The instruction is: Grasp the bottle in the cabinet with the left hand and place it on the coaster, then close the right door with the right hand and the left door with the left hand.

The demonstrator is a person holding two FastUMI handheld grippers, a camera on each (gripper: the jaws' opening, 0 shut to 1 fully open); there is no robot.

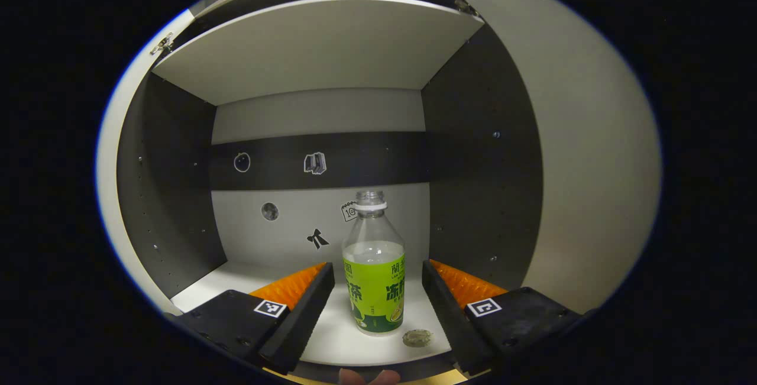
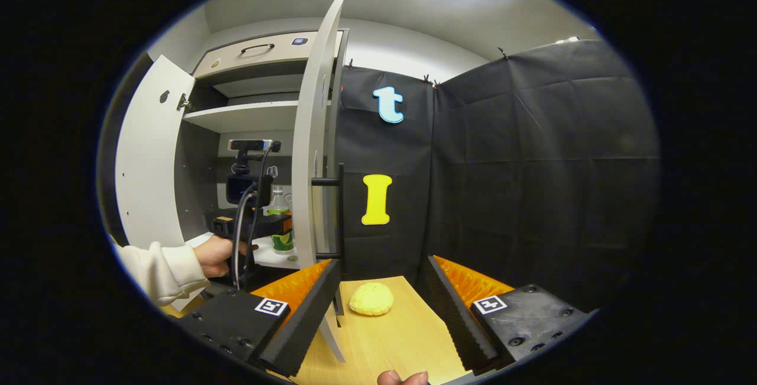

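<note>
Cabinet: both doors stand open; the right door (image 2: pixel 316 136) shows edge-on, the left door (image 2: pixel 151 160) swung wide.
Shelf: white cabinet floor (image 1: pixel 331 337), dark side walls, with room on either side of the bottle (image 1: pixel 374 267).
Surface: wooden top (image 2: pixel 390 337) with a yellow coaster (image 2: pixel 371 300) lying on it, black cloth behind.
Left claw (image 1: pixel 377 293): fingers spread apart, either side of the upright bottle, not touching it.
Right claw (image 2: pixel 381 302): fingers apart, holding nothing, above the surface near the coaster.

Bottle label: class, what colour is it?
Bright green, darker at the foot; the bottle shows best in the left gripper view.
</note>
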